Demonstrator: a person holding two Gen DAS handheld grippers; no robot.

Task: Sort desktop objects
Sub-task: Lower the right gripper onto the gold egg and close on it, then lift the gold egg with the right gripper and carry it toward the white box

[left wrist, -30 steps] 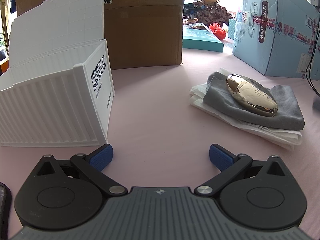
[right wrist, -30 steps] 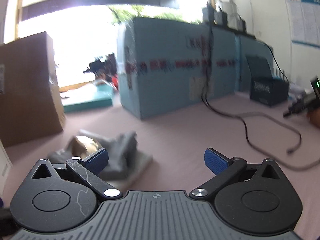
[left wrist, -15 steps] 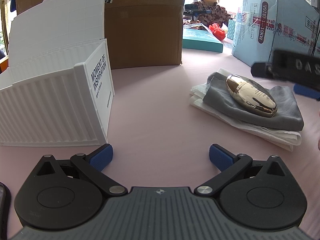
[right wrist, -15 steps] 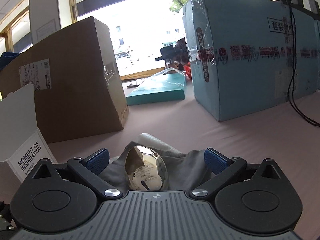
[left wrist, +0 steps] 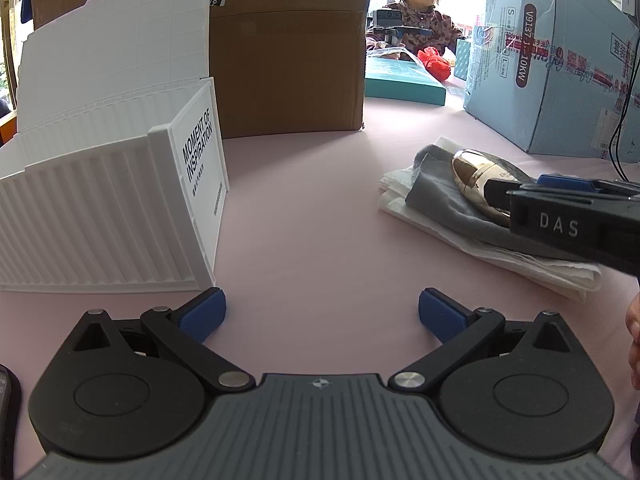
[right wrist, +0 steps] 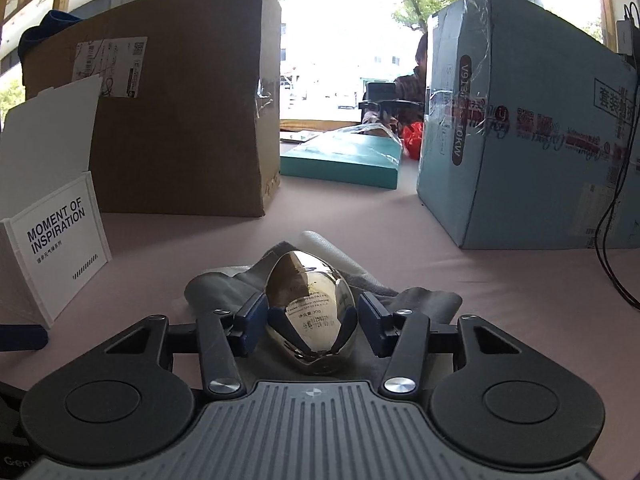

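A shiny gold egg-shaped case (right wrist: 310, 296) lies on a grey cloth (left wrist: 436, 196) over folded white tissue (left wrist: 520, 268), right of centre on the pink table. My right gripper (right wrist: 312, 320) reaches in from the right, its blue pads pressed against both sides of the case (left wrist: 476, 182). The case rests on the cloth. My left gripper (left wrist: 320, 314) stands open low over bare table, nothing between its fingers. An open white ribbed storage box (left wrist: 100, 208) marked "MOMENT OF INSPIRATION" stands at the left.
A brown cardboard box (left wrist: 288, 60) stands behind the white box, and a large blue carton (left wrist: 552, 72) at the back right. Between them lies a teal flat box (left wrist: 404, 80), with a person (left wrist: 420, 12) seated behind. Black cables (right wrist: 612, 216) hang at the far right.
My right gripper swung in from the right, came over the gold case and narrowed its fingers onto its sides. The left gripper has stayed still and open.
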